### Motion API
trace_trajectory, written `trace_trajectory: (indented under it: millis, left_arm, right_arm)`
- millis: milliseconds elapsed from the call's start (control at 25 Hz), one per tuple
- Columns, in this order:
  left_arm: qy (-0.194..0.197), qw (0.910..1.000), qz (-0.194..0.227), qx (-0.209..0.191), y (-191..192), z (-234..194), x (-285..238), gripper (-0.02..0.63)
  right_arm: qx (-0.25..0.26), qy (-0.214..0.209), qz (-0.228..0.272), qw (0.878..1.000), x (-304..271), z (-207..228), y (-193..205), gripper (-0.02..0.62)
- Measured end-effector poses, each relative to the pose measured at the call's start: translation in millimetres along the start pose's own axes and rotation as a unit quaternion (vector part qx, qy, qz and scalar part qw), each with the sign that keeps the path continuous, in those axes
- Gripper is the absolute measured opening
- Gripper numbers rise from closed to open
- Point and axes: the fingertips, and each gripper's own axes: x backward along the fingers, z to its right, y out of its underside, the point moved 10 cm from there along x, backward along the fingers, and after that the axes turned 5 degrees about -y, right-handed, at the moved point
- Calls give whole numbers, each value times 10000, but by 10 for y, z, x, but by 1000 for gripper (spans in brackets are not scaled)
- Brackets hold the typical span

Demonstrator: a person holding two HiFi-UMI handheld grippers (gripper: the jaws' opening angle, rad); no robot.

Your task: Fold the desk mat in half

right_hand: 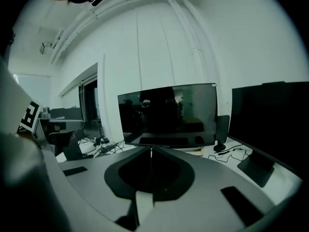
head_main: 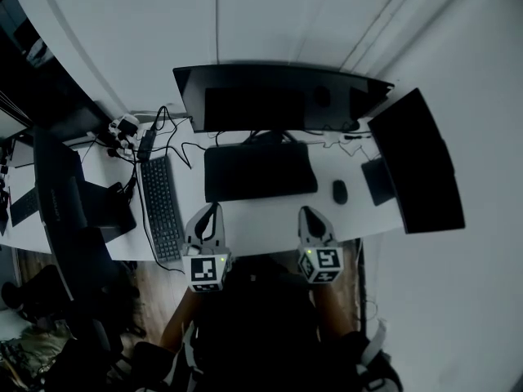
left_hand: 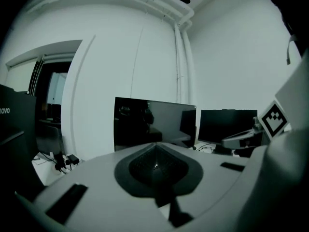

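Here, a black rectangular desk mat point(head_main: 260, 171) lies flat mid-bench, before a wide dark monitor point(head_main: 278, 96), seemingly already folded. At the near edge, left gripper point(head_main: 210, 211) and right gripper point(head_main: 309, 213) hover, jaws closed, empty.

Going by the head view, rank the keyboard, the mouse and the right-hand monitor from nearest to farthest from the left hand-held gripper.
1. keyboard: lies just to the left of the left hand-held gripper.
2. mouse: off to the right, beyond the desk mat.
3. right-hand monitor: farthest, angled at the far right.
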Motion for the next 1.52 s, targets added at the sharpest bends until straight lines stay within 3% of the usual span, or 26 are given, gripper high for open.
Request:
trace_trajectory:
  millis: [240,440,880,1520]
  left_arm:
    - [-30,9998,215,43,-85,249,179,8]
    - [-277,9988,374,143,-177,479,318,6]
    - [-450,9981,412,112,-234,930,467,8]
    - [-522,9978,329,226,-198,1133,491,6]
  right_arm:
    - [102,-181,187,9996,350,3,-151,14]
    - [445,-454,344,9974,571,76,-195,14]
    - [197,-902,324,9952,798,176,-228,14]
    - [184,-1132,313,9929,851,236,-214,8]
